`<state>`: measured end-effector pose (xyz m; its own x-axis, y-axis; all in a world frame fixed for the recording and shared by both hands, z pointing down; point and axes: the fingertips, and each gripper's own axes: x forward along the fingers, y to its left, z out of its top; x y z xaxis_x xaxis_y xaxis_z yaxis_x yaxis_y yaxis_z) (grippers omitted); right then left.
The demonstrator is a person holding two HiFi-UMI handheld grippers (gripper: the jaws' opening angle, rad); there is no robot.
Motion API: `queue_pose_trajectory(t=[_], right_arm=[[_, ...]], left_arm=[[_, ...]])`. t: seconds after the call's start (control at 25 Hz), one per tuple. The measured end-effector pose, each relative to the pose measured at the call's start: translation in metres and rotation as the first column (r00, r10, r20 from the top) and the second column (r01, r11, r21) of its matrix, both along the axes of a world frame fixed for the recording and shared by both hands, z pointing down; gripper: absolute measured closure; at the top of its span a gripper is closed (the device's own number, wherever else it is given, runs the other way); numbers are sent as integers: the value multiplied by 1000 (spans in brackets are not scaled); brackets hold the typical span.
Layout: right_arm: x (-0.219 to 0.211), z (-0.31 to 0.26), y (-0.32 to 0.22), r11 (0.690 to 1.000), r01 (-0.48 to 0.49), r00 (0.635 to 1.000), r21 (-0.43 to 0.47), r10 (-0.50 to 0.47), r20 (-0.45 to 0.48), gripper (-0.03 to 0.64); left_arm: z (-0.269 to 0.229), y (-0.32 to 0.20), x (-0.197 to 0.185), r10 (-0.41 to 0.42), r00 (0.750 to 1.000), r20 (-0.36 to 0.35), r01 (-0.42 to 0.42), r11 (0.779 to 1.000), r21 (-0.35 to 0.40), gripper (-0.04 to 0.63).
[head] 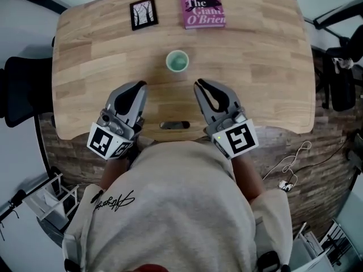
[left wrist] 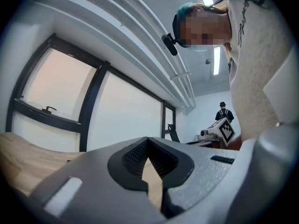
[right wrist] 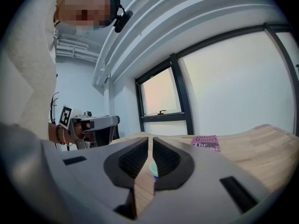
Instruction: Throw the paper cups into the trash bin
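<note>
A pale green paper cup [head: 177, 60] stands upright in the middle of the wooden table [head: 266, 50]. My left gripper [head: 140, 85] lies near the front edge, below and left of the cup, with its jaws shut and nothing between them. My right gripper [head: 198, 84] mirrors it below and right of the cup, also shut and empty. In the right gripper view the cup [right wrist: 153, 170] shows just beyond the closed jaws [right wrist: 150, 139]. The left gripper view shows its own jaws [left wrist: 148, 140] closed over bare wood. No trash bin is in view.
A pink book [head: 202, 4] and a small black framed picture [head: 143, 13] lie at the table's far edge. A cable slot [head: 174, 125] sits in the front edge. A black chair [head: 17, 89] stands on the left, and cables [head: 292, 166] lie on the floor at right.
</note>
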<state>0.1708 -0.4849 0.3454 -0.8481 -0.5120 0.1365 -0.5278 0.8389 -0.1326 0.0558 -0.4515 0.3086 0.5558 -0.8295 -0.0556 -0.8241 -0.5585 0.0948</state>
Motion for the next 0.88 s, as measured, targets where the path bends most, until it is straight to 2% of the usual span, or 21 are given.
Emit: queue_pose_trajectory(t=[0.16, 0.48, 0.88], right_arm=[[-2, 11, -2, 999, 32, 999, -10, -32, -19, 598], [-7, 40, -7, 994, 91, 993, -63, -95, -64, 491], [-15, 69, -8, 987, 141, 984, -71, -148, -99, 379]], left_arm=[[5, 1, -2, -28, 1000, 6, 29, 999, -16, 592], [14, 3, -4, -71, 997, 16, 71, 997, -39, 592], [20, 15, -2, -118, 993, 22, 119, 991, -56, 592]])
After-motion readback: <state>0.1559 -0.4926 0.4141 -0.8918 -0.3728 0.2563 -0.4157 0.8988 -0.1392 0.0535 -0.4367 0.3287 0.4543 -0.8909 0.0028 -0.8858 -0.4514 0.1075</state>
